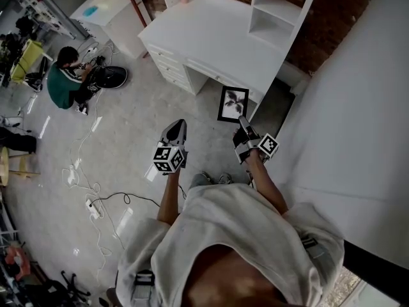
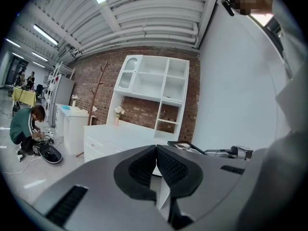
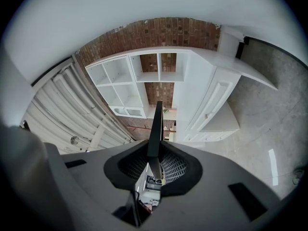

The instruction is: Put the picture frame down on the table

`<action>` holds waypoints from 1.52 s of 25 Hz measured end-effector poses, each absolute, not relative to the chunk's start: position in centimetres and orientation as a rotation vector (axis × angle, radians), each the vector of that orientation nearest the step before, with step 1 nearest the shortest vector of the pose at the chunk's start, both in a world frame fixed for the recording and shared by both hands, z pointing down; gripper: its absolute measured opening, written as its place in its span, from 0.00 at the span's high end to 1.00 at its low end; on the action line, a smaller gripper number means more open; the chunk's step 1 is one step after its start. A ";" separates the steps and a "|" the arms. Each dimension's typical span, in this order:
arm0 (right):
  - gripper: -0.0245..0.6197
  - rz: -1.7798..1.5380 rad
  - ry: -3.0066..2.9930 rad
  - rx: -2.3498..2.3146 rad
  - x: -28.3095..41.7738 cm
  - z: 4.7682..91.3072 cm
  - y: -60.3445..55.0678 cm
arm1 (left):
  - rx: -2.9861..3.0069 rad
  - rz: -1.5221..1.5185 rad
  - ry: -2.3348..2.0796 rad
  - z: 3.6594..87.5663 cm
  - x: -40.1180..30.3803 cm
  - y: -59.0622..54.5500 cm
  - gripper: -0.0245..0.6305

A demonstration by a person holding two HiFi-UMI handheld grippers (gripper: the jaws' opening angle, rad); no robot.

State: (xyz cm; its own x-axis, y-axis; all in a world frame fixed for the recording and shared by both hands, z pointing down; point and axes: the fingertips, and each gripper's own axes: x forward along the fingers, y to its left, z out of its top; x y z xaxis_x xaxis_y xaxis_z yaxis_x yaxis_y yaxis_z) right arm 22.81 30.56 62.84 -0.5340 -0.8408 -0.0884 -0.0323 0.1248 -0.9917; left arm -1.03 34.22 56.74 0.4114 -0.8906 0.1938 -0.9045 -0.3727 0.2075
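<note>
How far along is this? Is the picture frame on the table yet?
Not yet. The picture frame is picked up: clamped in the right gripper, held in the air beside the white desk. The left gripper is shut, empty. Left: set it on the desktop and let go.

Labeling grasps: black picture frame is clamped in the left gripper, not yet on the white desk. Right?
No. The picture frame is clamped in the right gripper, not the left gripper, whose jaws are shut and empty. The right gripper view shows its edge between the pads. It is not yet on the white desk.
</note>
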 end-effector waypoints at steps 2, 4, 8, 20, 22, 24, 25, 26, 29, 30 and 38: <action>0.83 -1.483 1.712 -0.852 23.0 63.1 30.2 | 2.393 0.072 -1.565 56.9 -0.8 33.8 0.94; 0.83 -1.485 1.705 -0.848 23.0 63.4 29.9 | 2.393 0.070 -1.563 57.0 -0.8 33.4 0.94; 0.83 -1.498 1.700 -0.856 22.8 63.5 29.4 | 2.389 0.075 -1.552 57.4 -0.7 32.8 0.94; 0.83 -1.470 1.691 -0.930 21.8 64.9 22.8 | 2.430 0.057 -1.456 58.8 -1.3 23.8 0.94; 0.83 -1.461 1.691 -0.944 21.4 64.9 21.0 | 2.434 0.048 -1.438 59.1 -1.8 21.6 0.94; 0.83 -1.447 1.697 -0.958 20.8 64.7 18.9 | 2.437 0.035 -1.424 59.2 -2.5 19.3 0.94; 0.83 -1.442 1.697 -0.960 20.5 64.5 17.9 | 2.437 0.032 -1.417 59.2 -3.0 18.2 0.94; 0.83 -1.438 1.695 -0.963 20.1 64.2 17.0 | 2.438 0.030 -1.410 59.1 -3.4 17.2 0.94; 0.83 -1.420 1.692 -0.988 19.1 63.5 14.1 | 2.448 0.025 -1.393 58.4 -4.9 14.2 0.94; 0.83 -1.412 1.691 -0.992 18.8 63.3 13.2 | 2.452 0.023 -1.390 58.2 -5.4 13.2 0.94; 0.83 -1.393 1.660 -1.015 15.1 62.7 7.5 | 2.451 -0.006 -1.395 57.4 -10.4 7.1 0.94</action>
State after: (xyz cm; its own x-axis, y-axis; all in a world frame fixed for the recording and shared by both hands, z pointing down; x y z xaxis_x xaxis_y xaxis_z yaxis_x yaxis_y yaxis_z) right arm 15.11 7.52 62.70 -0.4211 -0.9059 -0.0444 -0.1139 0.1014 -0.9883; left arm -10.41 7.06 57.36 0.5229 -0.8386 0.1525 -0.8373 -0.4719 0.2762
